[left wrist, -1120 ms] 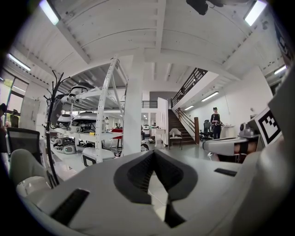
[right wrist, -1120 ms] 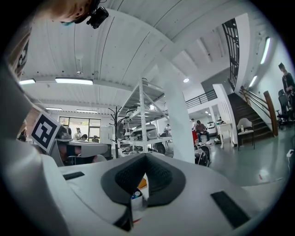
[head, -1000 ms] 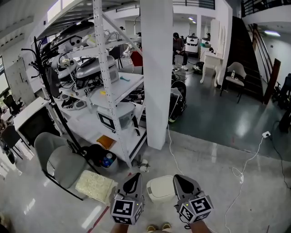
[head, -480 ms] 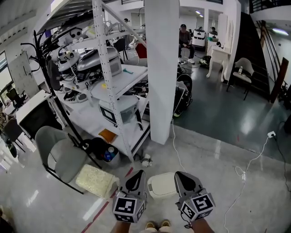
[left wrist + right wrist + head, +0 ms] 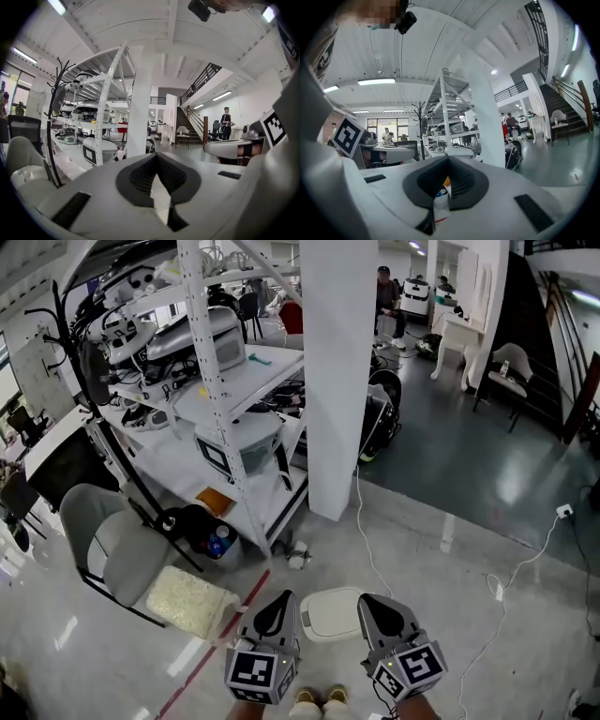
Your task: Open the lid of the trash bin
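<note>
- As seen along their own jaws, the left gripper (image 5: 157, 157) and the right gripper (image 5: 448, 161) are both closed, pad tips together, with nothing clamped; only slivers of floor and background show through the narrow gaps lower down.
- From the head view, the left gripper (image 5: 279, 604) and right gripper (image 5: 370, 606) are held side by side, pointing forward.
- A white trash bin (image 5: 314, 634) is seen on the floor between the two grippers, its lid (image 5: 333, 608) down; contact with either gripper cannot be made out.
- Ahead of the bin, room is bounded by a white pillar (image 5: 333, 381) and a shelving rack (image 5: 225, 399).
- To the left, a red floor line (image 5: 211, 652), a pale cushion (image 5: 192, 601) and a grey chair (image 5: 108, 549) are found near.
- To the right, the floor is crossed only by a white cable (image 5: 370, 554).
- Shoe tips (image 5: 319, 697) are seen just behind the bin.
</note>
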Available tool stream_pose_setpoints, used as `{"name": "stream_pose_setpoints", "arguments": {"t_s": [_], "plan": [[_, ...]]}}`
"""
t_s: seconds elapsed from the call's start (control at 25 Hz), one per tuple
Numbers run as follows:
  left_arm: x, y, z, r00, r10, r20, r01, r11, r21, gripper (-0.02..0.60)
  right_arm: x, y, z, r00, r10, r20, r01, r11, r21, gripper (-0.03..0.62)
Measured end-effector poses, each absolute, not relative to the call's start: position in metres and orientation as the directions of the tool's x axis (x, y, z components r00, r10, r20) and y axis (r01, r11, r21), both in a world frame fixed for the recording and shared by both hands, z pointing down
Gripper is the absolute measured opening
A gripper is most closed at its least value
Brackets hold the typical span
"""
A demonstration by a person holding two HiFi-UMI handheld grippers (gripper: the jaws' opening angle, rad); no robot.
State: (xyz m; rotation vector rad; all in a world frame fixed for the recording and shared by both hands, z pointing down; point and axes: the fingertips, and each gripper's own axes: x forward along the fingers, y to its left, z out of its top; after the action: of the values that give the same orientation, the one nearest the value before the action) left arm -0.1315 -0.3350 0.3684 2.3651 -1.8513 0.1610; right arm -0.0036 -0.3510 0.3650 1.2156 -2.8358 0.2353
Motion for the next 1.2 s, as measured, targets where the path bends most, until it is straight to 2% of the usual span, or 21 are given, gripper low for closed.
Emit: {"name": "stream_pose_setpoints", "arguments": {"t_s": [0.32, 0.52, 0.84, 1.2], "plan": [[-0.132, -0.35, 0.41, 0.222, -0.959, 0.177, -0.975, -0.215, 0.059, -0.012, -0.004, -0.368, 0.409, -0.69, -0.714, 0.119, -0.723, 0.673, -0.152, 0.034], [-0.124, -0.352, 0.443, 0.229, -0.939, 0.257, -0.973, -0.216, 0.081, -0.012, -0.013, -0.372, 0.44, -0.707, -0.692, 0.145, -0.707, 0.688, -0.165, 0.034], [-0.127, -0.352, 0.515, 0.213, -0.936, 0.281, -0.976, -0.193, 0.097, -0.012, -0.015, -0.377, 0.5, -0.711, -0.678, 0.186, -0.703, 0.682, -0.201, 0.035], [-0.137, -0.37, 0.542, 0.203, -0.926, 0.32, -0.978, -0.179, 0.102, -0.012, -0.022, -0.383, 0.523, -0.715, -0.665, 0.215, -0.699, 0.679, -0.224, 0.034]]}}
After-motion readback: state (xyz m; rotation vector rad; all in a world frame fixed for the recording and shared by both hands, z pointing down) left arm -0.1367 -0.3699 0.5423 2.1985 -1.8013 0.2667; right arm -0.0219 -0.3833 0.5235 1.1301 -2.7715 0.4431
